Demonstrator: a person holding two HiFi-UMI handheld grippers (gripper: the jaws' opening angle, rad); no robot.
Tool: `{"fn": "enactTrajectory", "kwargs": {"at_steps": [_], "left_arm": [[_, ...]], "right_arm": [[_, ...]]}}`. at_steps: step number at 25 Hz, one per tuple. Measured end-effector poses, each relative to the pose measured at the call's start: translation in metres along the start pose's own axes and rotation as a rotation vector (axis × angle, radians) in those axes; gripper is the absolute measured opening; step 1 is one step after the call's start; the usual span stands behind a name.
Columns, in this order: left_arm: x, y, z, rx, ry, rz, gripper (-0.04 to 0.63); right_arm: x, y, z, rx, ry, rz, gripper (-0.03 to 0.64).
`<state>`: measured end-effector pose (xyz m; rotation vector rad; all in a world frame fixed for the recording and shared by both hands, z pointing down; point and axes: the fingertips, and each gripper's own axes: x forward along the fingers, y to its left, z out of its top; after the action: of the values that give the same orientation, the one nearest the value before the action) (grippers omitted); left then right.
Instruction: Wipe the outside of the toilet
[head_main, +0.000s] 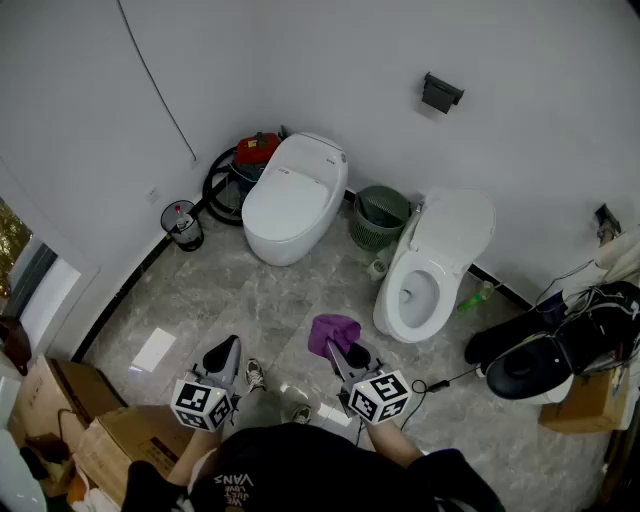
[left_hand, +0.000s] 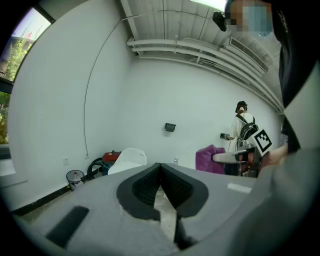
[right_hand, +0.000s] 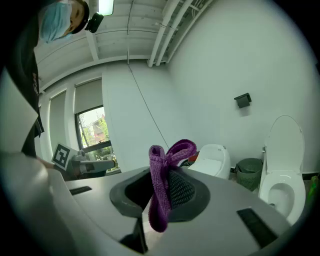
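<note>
Right claw (right_hand: 159, 196) clamped on the cloth (right_hand: 165, 155), left claw (left_hand: 161, 186) closed on nothing, both well short of the open toilet (head_main: 440, 255), probably the target: approach stage, and next the cloth must reach its outer bowl.

1. Walls (head_main: 330, 60): plain white, meeting in a corner. A thin dark cable (head_main: 160, 85) curves down the left one.
2. Black baseboard (head_main: 120, 300) runs along the foot of the left wall.
3. Floor (head_main: 230, 300): grey marbled tile. A bright patch of light (head_main: 154, 349) lies near the left wall.
4. Small black fixture (head_main: 441, 92) mounted high on the back wall.
5. Window (right_hand: 92, 132): daylight, green foliage outside.
6. Ceiling (left_hand: 165, 20): white, with exposed pipes (left_hand: 200, 50) and a lit lamp (right_hand: 105, 6).
7. Green slatted basket (head_main: 380, 216) stands against the back wall. A small dark bin (head_main: 182, 224) sits by the left wall, and cardboard boxes (head_main: 70, 395) are at lower left.
</note>
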<state>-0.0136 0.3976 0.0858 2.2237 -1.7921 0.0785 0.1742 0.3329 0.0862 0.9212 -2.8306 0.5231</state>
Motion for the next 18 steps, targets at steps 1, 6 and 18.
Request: {"fn": "enactTrajectory", "kwargs": {"at_steps": [1,6,18], "left_arm": [[0.004,0.0,0.002,0.001,-0.005,-0.008,0.005],[0.029,0.005,0.003,0.002,-0.018,-0.063,0.005],[0.083,0.081,0.036,0.028,-0.009,-0.209,0.005]], "right_arm": [[0.002,-0.001,0.001,-0.006,-0.001,-0.002,0.061],[0.019,-0.005,0.009,0.009,-0.033,-0.011,0.064],[0.095,-0.023,0.022,0.049,-0.042,-0.182,0.066]]}}
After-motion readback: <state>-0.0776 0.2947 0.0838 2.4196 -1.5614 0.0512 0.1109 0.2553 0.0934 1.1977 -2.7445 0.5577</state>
